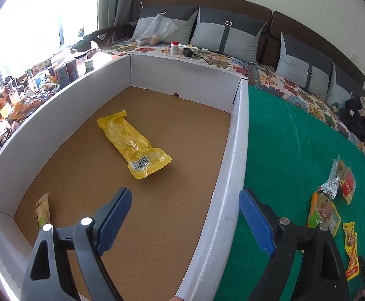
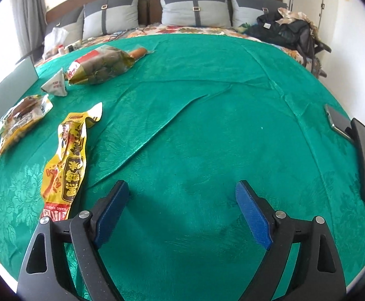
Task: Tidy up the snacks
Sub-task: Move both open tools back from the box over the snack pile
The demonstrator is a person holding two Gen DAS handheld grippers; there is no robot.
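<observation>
We hold the left gripper open and empty over the near edge of the box; the right gripper hangs open and empty over the green bedspread. Just left of it lies a long yellow snack packet, light, crinkly and slippery, best pinched across its flat middle. Further off, another yellow packet already lies in the box

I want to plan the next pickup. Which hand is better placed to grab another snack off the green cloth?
The right. The right gripper is open over the green cloth with the long yellow snack packet just beside its fingers. The left gripper is open over the cardboard box, farther from the loose snacks.
</observation>
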